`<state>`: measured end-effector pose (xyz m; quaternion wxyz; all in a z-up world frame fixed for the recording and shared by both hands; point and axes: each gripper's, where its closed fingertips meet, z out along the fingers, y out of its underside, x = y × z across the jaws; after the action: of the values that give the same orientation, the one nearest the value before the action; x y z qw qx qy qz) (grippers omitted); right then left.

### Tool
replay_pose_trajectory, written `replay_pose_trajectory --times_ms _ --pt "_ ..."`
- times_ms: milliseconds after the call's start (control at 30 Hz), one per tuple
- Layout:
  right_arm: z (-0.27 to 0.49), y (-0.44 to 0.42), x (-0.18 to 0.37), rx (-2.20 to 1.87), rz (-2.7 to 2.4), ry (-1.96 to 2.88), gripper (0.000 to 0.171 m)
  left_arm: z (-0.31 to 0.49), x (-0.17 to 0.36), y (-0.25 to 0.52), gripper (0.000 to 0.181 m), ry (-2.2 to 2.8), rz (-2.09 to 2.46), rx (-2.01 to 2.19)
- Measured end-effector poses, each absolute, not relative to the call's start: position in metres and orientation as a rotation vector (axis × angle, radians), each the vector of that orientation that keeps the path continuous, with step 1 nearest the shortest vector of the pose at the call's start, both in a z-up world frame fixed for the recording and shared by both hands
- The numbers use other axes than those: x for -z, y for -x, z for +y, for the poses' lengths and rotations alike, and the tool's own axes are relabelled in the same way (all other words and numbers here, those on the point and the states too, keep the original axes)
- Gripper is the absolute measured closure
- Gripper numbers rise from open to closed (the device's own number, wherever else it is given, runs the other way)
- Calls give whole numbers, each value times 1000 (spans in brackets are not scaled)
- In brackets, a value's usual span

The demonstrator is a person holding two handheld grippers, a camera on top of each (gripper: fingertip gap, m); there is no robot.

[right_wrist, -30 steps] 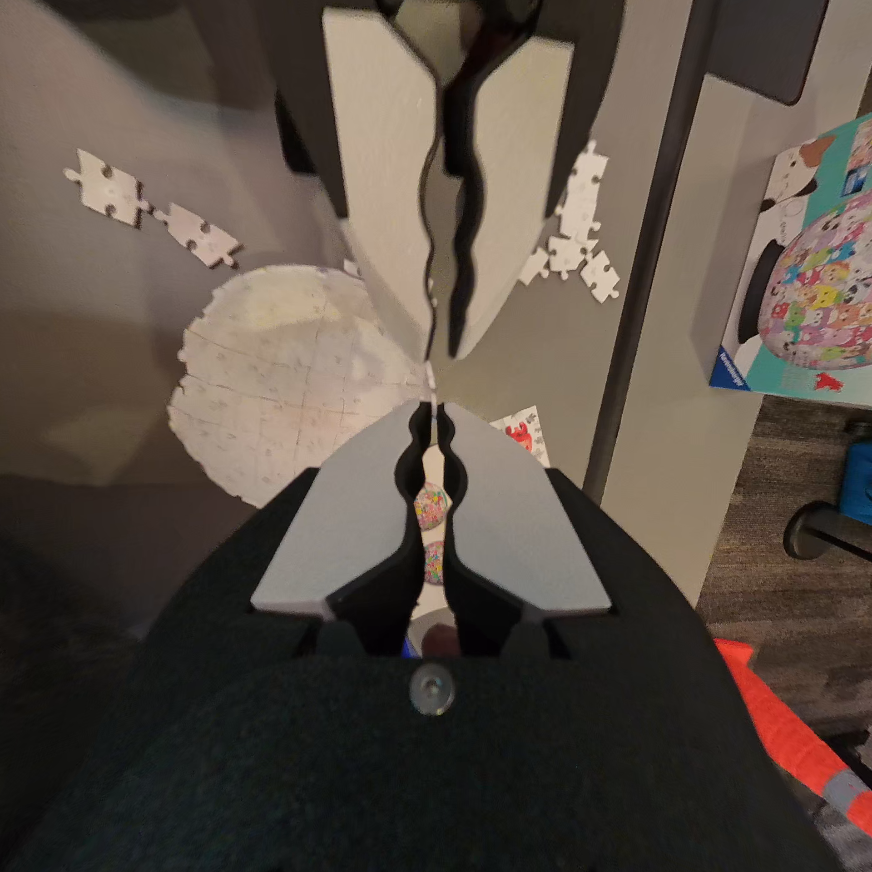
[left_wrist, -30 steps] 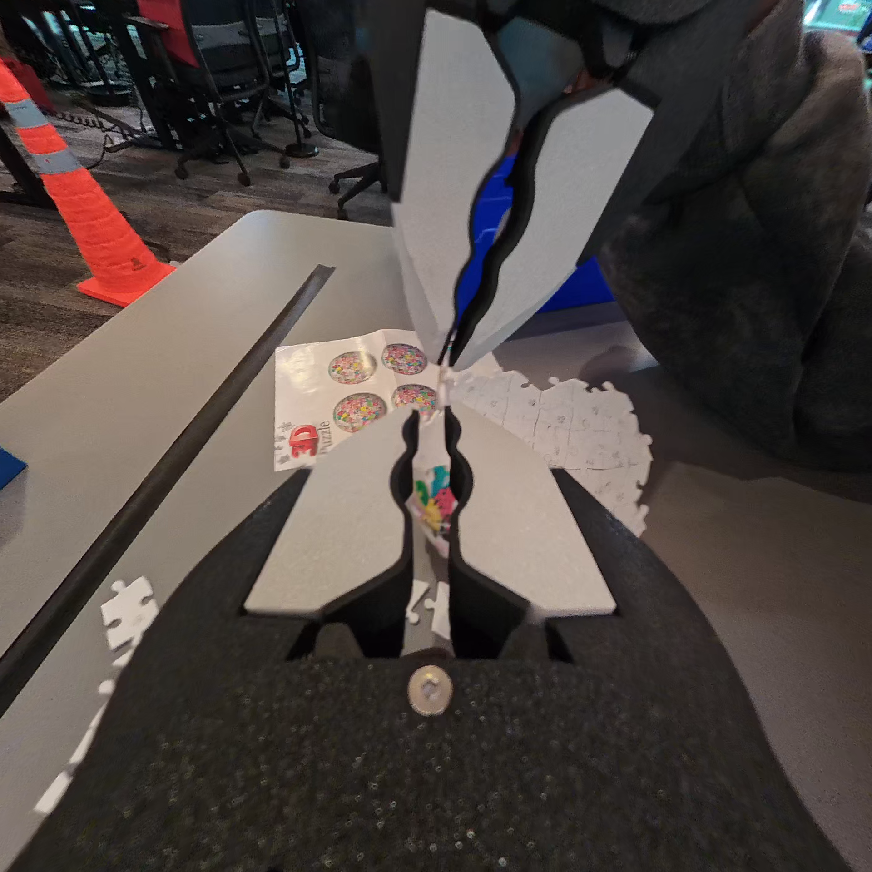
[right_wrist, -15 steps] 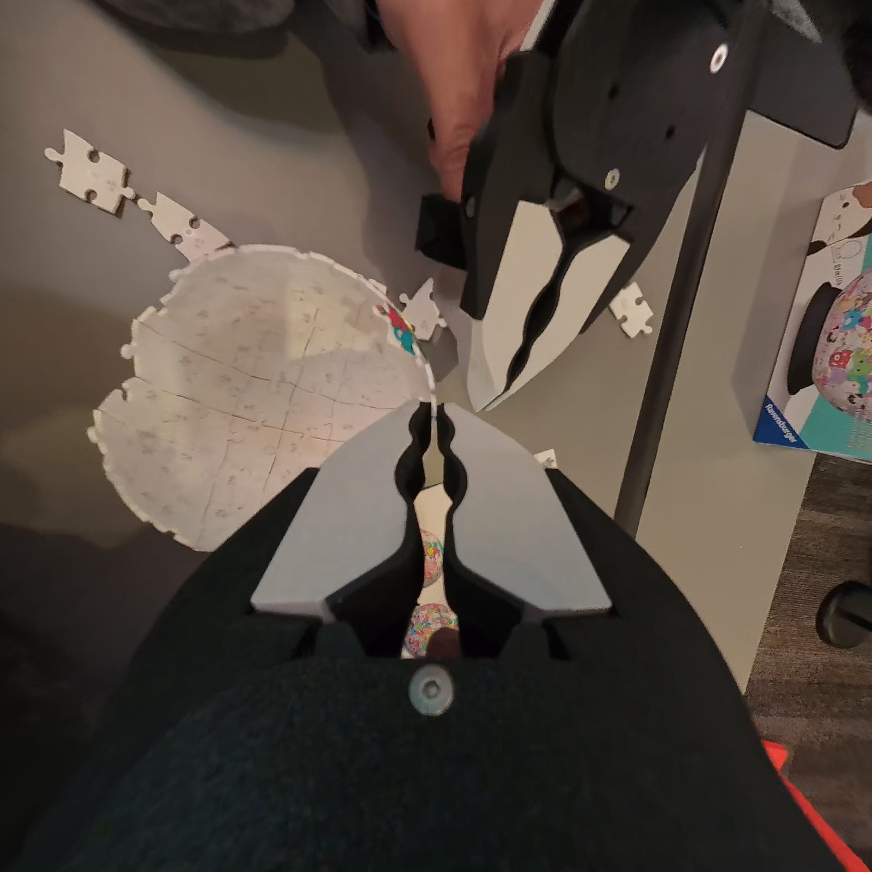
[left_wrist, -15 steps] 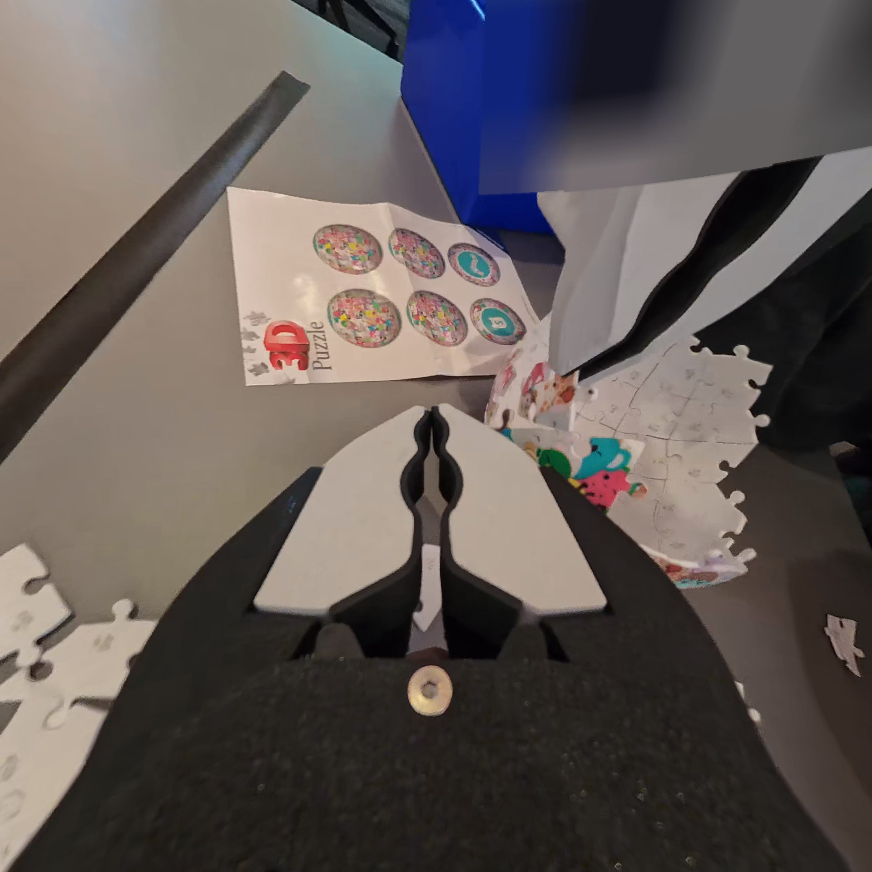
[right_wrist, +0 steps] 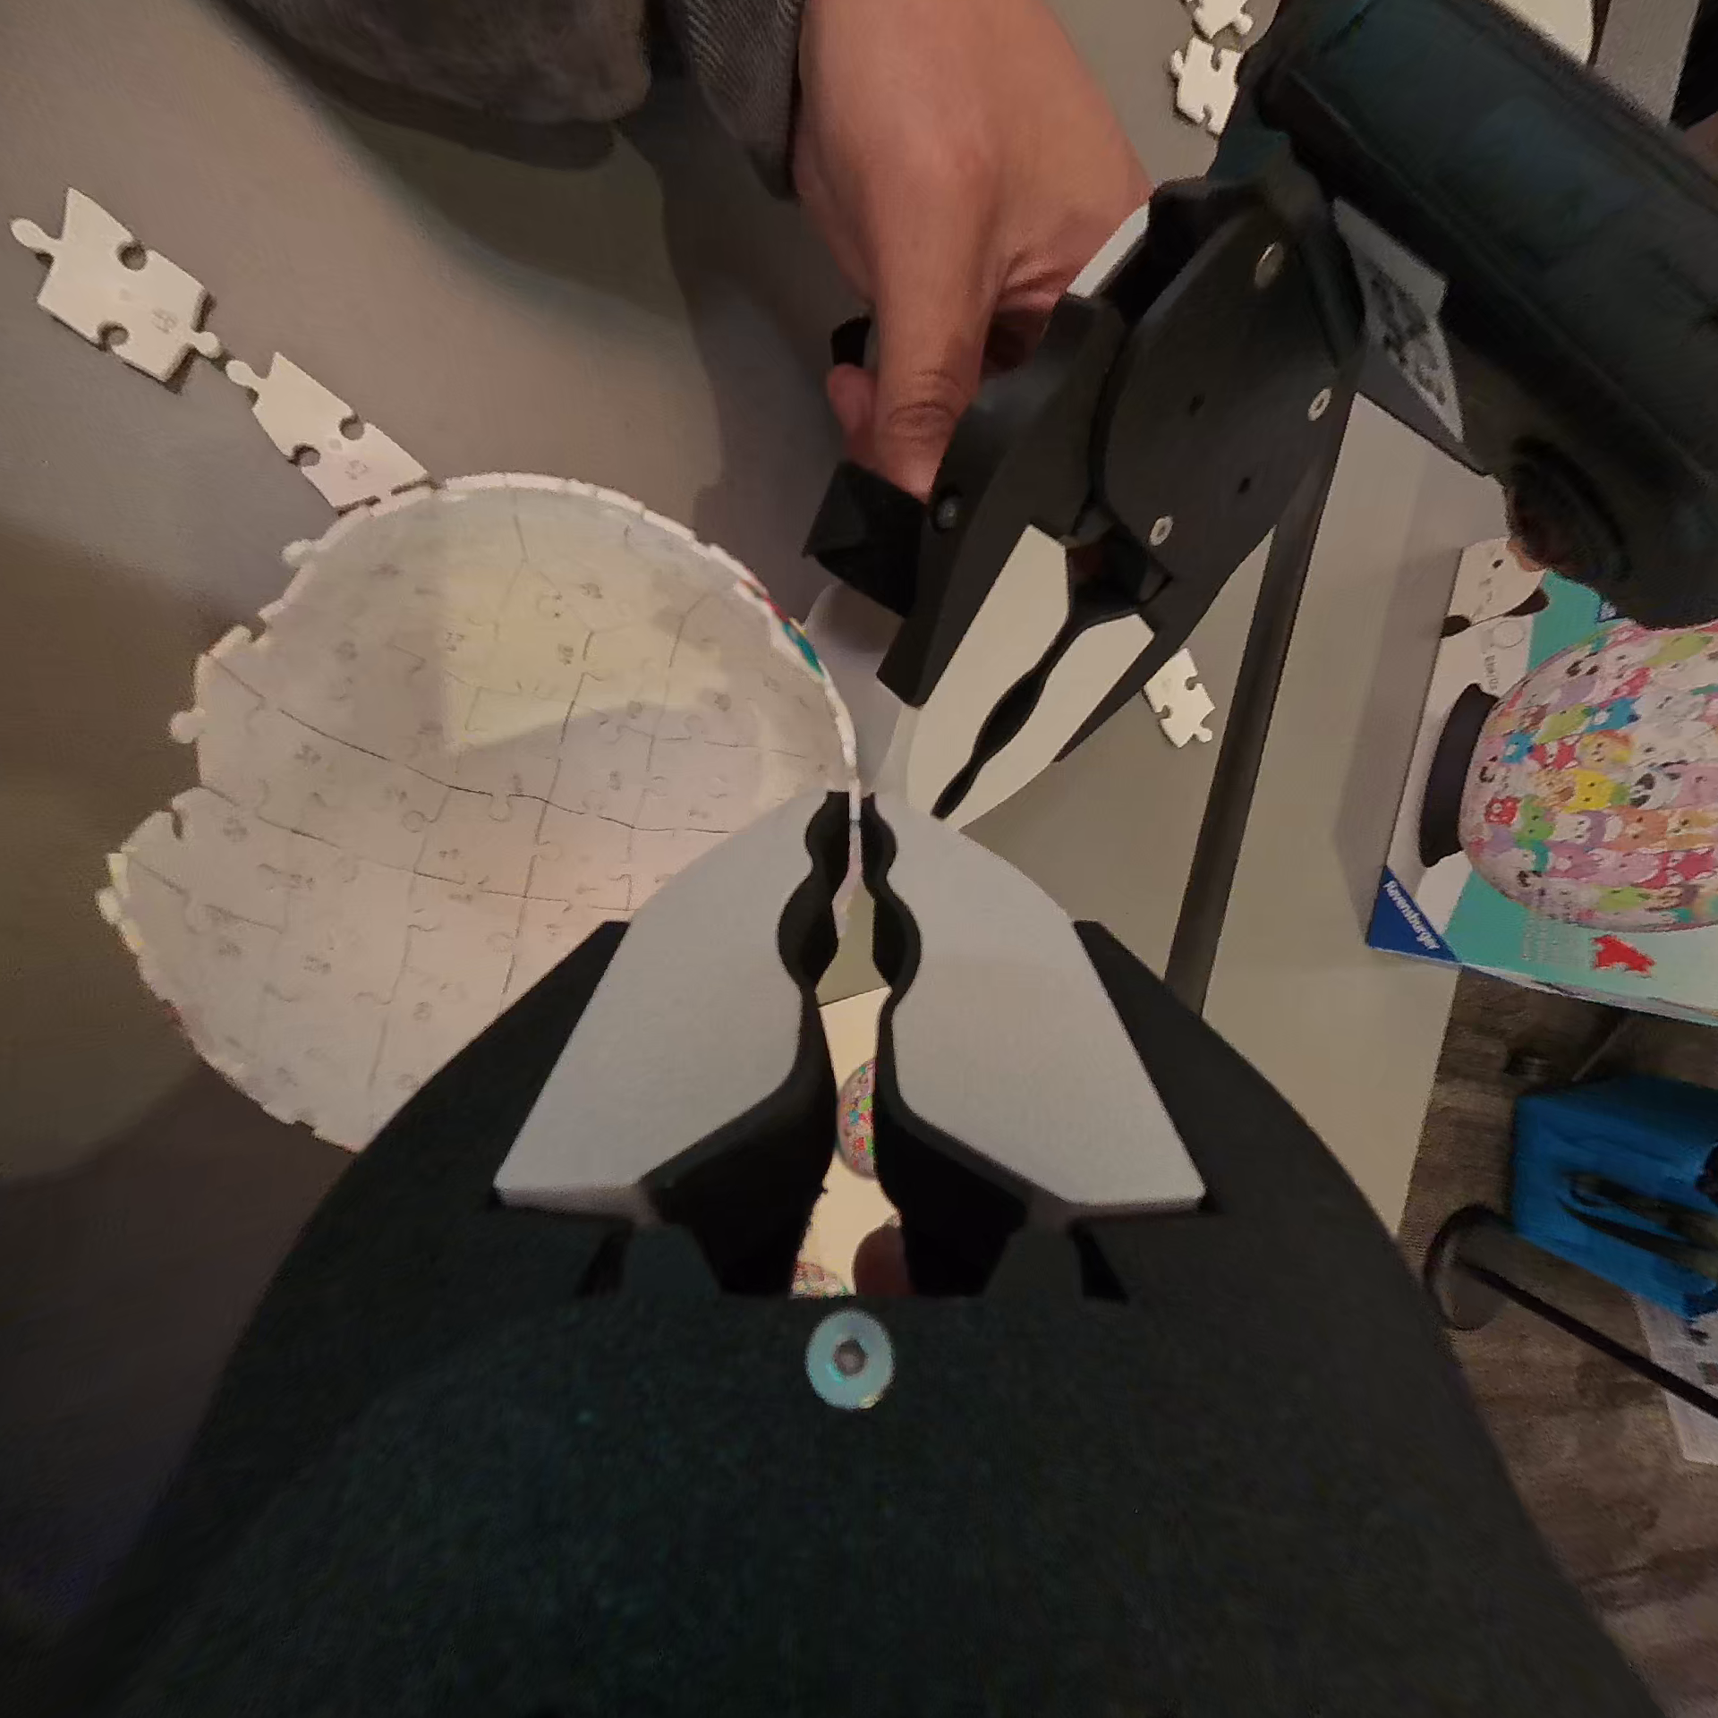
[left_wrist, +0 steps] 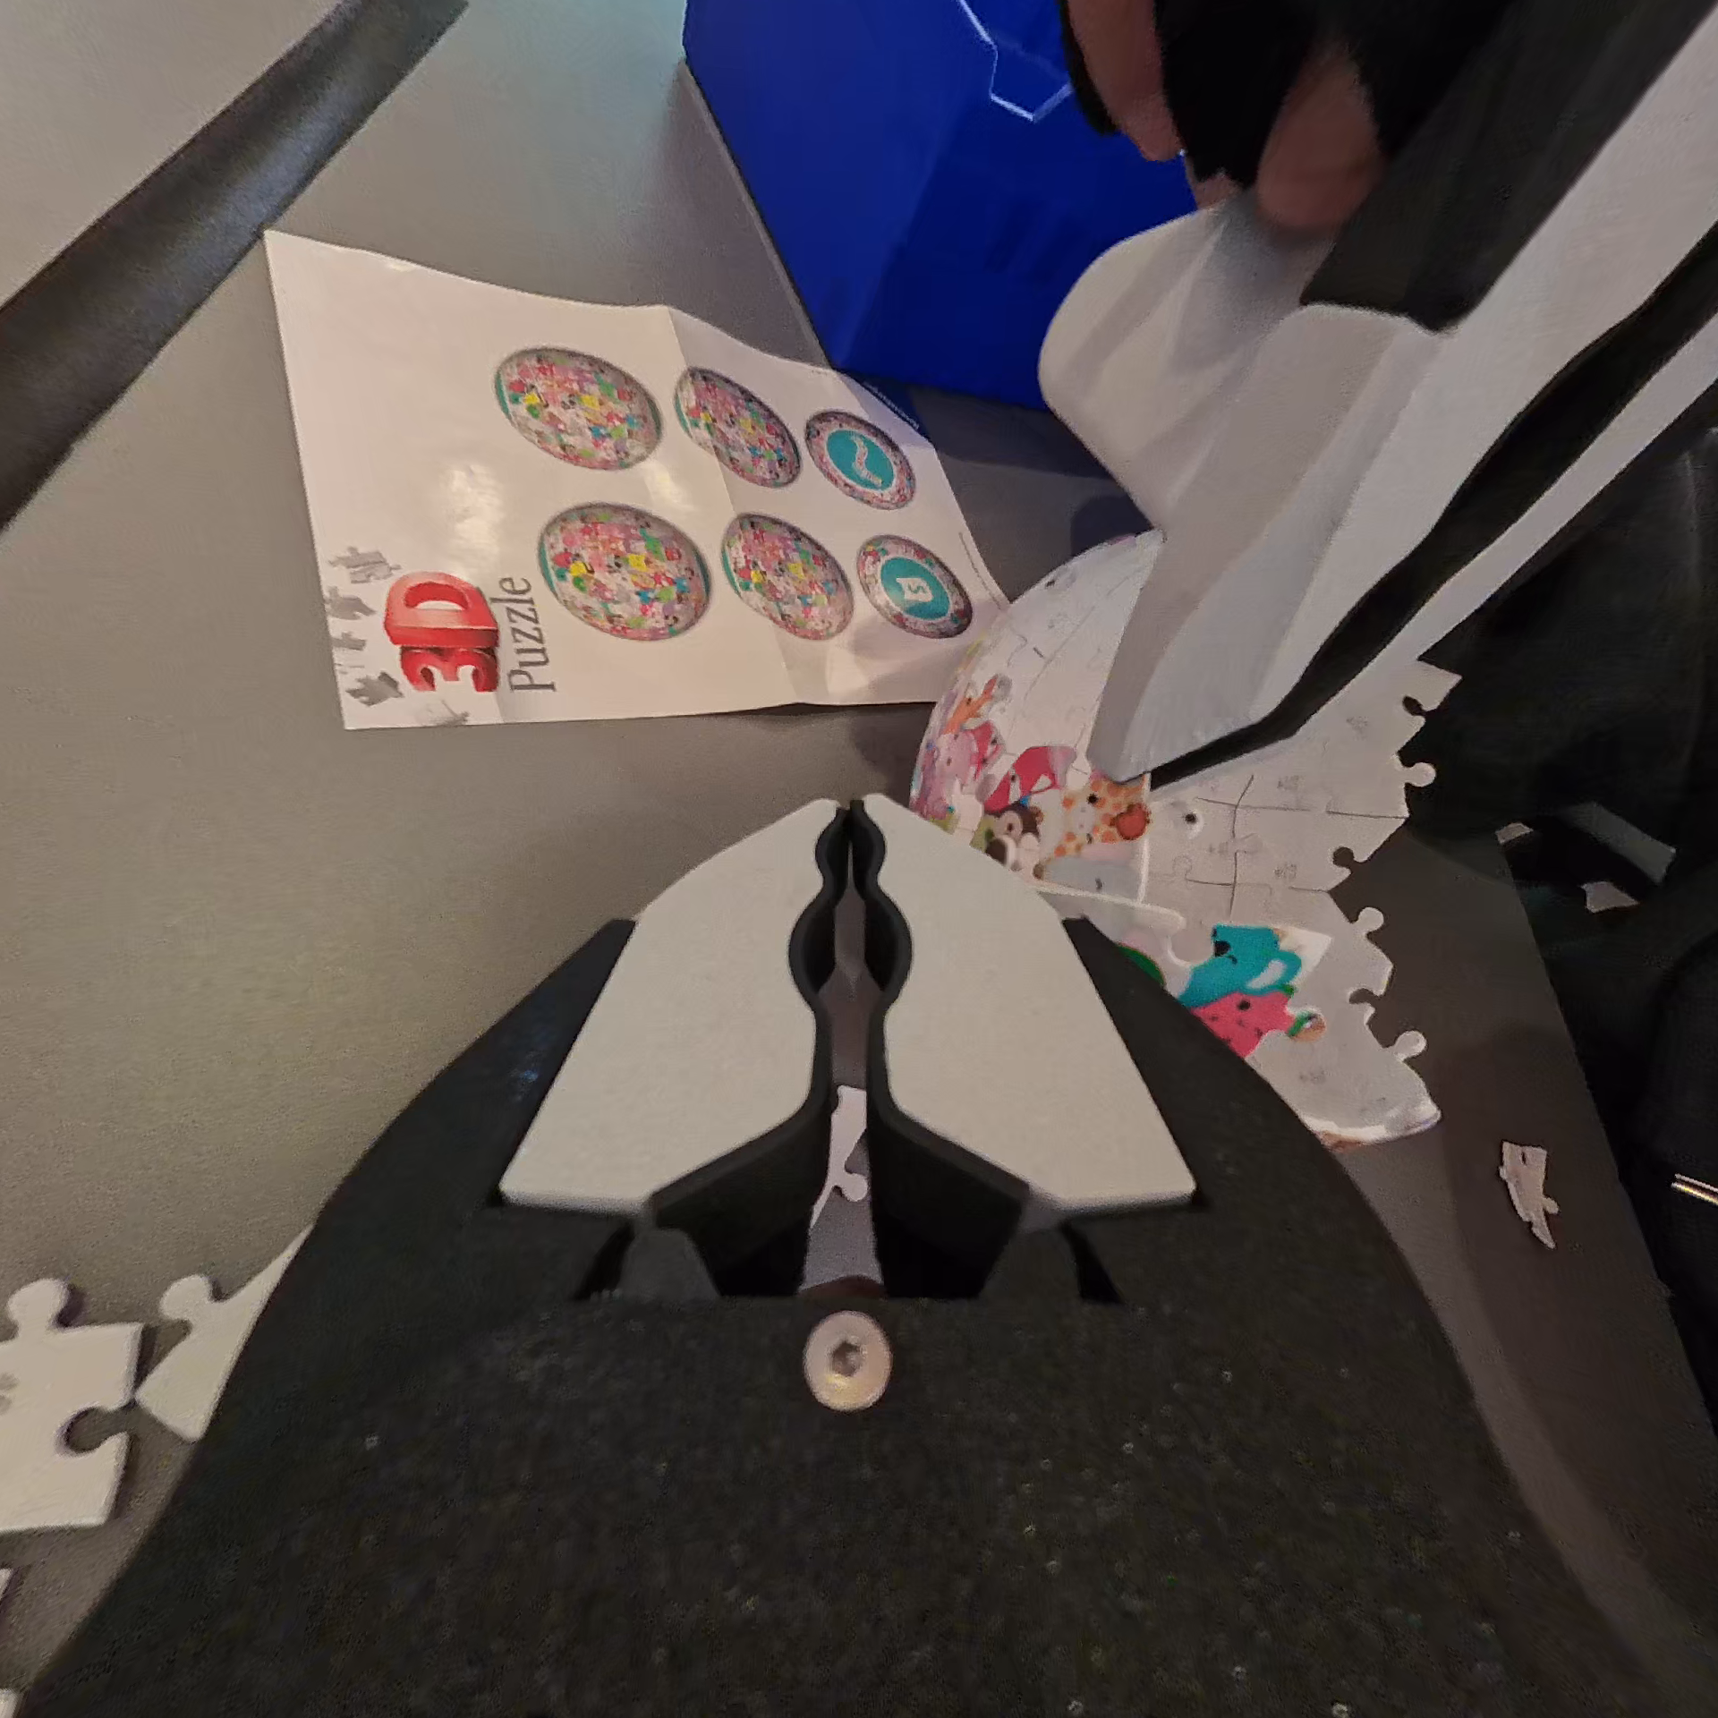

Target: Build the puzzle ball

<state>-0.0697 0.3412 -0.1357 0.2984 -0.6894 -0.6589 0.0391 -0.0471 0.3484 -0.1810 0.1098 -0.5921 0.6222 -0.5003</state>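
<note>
Grippers no longer meet tip to tip as a second ago: left gripper (left_wrist: 851, 818) has backed off, fingers closed on nothing. Right gripper (right_wrist: 853, 818) pinches the rim of the half-built puzzle ball shell (right_wrist: 465, 790), which rests on the grey table (left_wrist: 186, 837) just beside the instruction leaflet (left_wrist: 595, 502). Loose pieces (right_wrist: 121, 288) lie near; puzzle box (right_wrist: 1580, 790) beyond a dark table seam (right_wrist: 1255, 744); blue bin (left_wrist: 911, 186) behind.

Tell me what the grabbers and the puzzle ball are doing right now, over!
Right gripper shut on the half-built puzzle ball's rim. Left gripper shut, empty, beside the ball. Loose pieces scattered on the table; nothing blocking.
</note>
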Motion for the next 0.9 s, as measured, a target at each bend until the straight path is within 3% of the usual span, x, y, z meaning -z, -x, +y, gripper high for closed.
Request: replay_pose_trajectory --times_ms 233,533,900 --pt "344 70 137 -63 -1750 1751 169 353 182 53 181 1774 1827 1424" --pt "343 72 132 -54 -1746 1708 169 373 134 84 172 1798 1694 1249" --pt "345 74 137 -37 -1762 1698 169 365 171 74 181 1924 1749 1264"
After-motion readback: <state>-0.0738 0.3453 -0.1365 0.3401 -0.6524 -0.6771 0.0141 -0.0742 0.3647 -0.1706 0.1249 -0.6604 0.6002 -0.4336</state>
